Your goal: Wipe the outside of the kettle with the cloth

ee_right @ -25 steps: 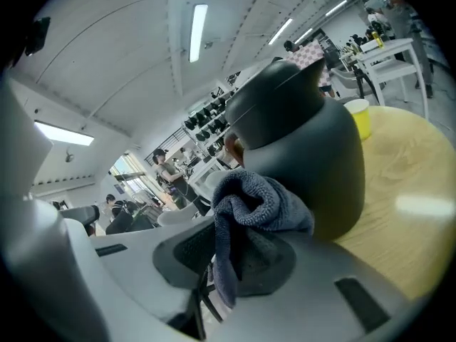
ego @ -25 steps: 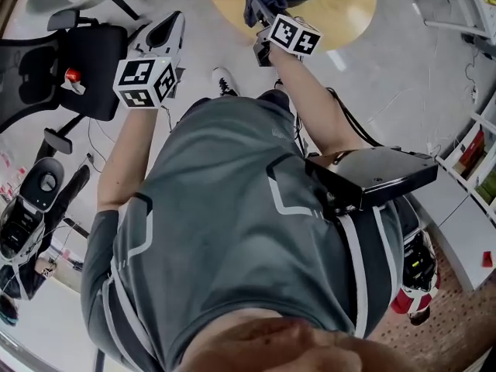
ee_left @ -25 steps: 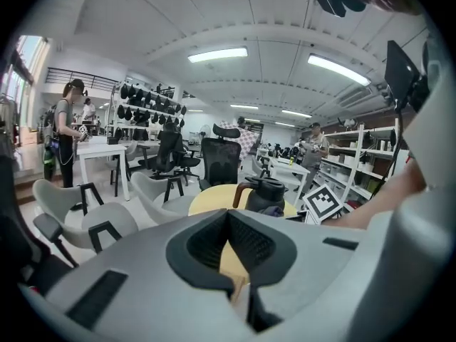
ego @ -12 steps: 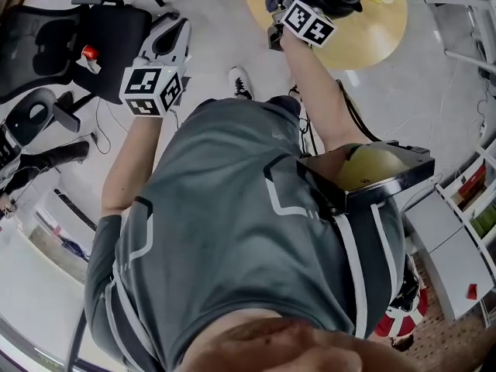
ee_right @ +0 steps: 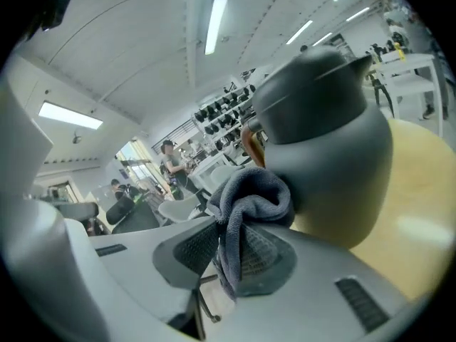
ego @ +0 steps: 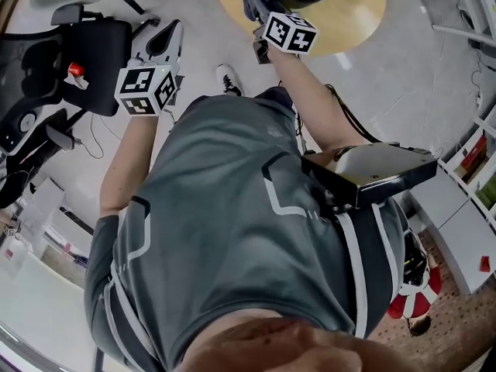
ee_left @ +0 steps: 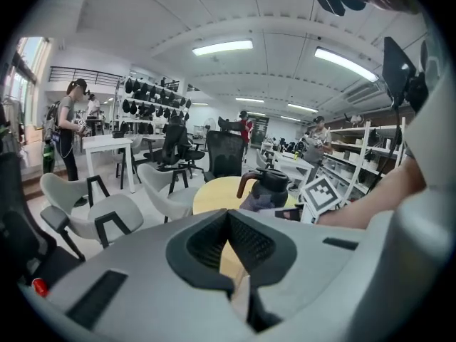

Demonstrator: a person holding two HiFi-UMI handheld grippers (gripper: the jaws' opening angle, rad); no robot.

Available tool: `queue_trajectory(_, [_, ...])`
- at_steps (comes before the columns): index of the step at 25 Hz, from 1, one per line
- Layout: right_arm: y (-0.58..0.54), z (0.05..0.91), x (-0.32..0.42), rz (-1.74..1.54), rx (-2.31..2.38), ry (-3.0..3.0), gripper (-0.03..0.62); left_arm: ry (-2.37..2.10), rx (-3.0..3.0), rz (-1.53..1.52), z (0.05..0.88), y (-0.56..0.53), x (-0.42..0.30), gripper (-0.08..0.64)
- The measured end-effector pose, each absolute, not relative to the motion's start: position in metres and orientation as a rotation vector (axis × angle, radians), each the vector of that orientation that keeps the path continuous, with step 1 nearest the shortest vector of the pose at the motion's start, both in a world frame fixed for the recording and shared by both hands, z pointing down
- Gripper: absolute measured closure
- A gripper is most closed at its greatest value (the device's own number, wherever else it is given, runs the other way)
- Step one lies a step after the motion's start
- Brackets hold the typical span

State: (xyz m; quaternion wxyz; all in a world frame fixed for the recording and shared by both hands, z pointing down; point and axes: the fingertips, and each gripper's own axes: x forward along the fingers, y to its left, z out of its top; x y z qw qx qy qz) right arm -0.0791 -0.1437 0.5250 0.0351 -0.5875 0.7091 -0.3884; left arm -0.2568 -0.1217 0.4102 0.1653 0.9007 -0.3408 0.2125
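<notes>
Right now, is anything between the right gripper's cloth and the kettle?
Nothing visible. The right gripper, shut on the cloth, holds it seemingly right against the kettle side.

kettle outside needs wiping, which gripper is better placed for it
Right. The right gripper is shut on the grey cloth, which is bunched against the dark kettle. The left gripper is shut, empty, and short of the round table.

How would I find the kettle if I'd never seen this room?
Find the round yellow table. The kettle stands on it, dark grey and rounded, with a brown handle. Unlike the soft crumpled cloth at its side, it is tall and smooth.
</notes>
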Motion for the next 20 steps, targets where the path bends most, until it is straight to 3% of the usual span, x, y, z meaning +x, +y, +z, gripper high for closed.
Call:
queue_trajectory(12, [-0.014, 0.526, 0.037, -1.157, -1.785, 2.45, 0.514, -0.777, 2.63, 0.551, 0.404, -0.114, -0.105, 0.552])
queue_trajectory(20, [-0.061, 0.523, 0.161, -1.073, -1.857, 2.425, 0.514, -0.935, 2.59, 0.556, 0.39, -0.109, -0.06, 0.552])
